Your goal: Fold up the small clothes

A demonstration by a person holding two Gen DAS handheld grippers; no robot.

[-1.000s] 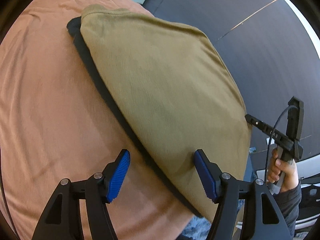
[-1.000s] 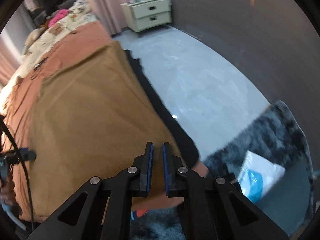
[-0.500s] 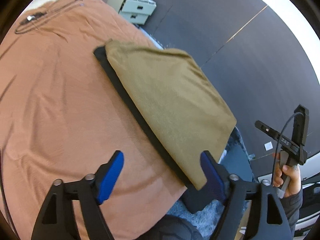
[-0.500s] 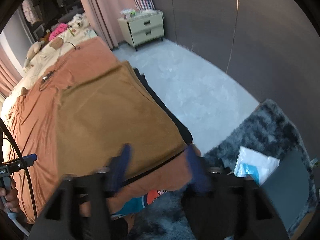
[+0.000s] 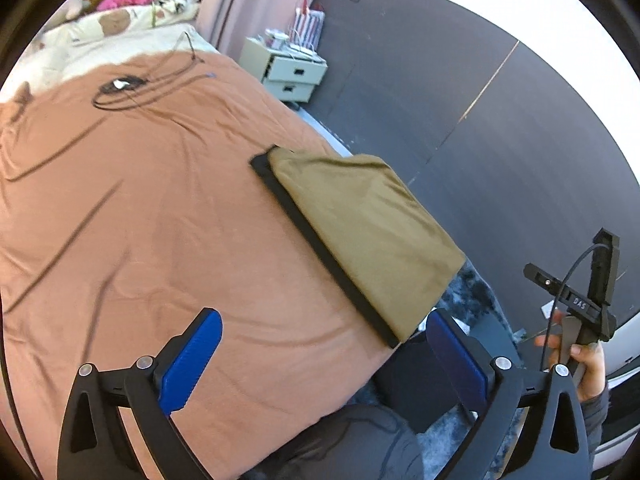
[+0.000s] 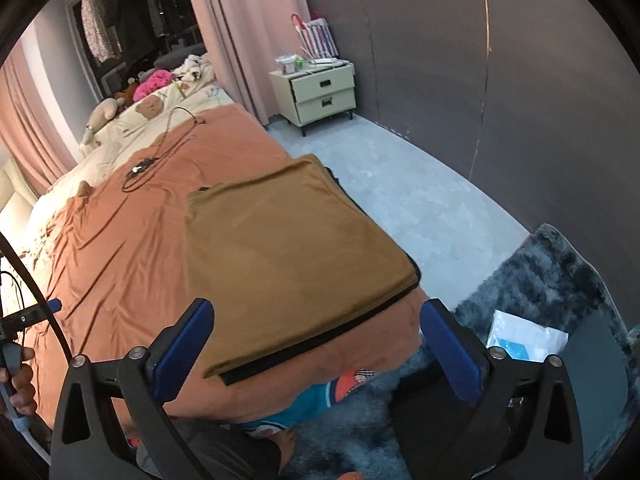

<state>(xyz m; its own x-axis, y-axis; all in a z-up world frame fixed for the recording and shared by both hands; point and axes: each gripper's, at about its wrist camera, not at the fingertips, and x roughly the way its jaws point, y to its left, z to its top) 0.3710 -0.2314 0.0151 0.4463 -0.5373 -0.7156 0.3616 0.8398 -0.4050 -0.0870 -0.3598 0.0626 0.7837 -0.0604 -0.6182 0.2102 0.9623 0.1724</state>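
Your left gripper (image 5: 320,354) has just been opening and now stands wide, blue pads (image 5: 191,360) clear of everything, nothing between them. Your right gripper (image 6: 316,354) has likewise just been opening from near-closed to full spread, empty too. The folded tan garment (image 6: 288,264) lies flat on the rust-orange bedspread (image 6: 132,240), squared up at the bed's near right corner, its long side running along the bed's right edge. A black layer (image 5: 320,248) shows beneath it as a thin strip along two sides; cannot tell whether that is a separate piece or the garment's lining. Neither gripper touches the cloth; both hang above and short of it, near the foot edge. A black cable (image 6: 160,160) loops on the bedspread toward the pillow end. A cream nightstand (image 6: 320,96) stands beyond the bed's far right corner. A grey shaggy rug (image 6: 560,280) covers the floor off the near corner, a white packet (image 6: 524,338) lying on it.
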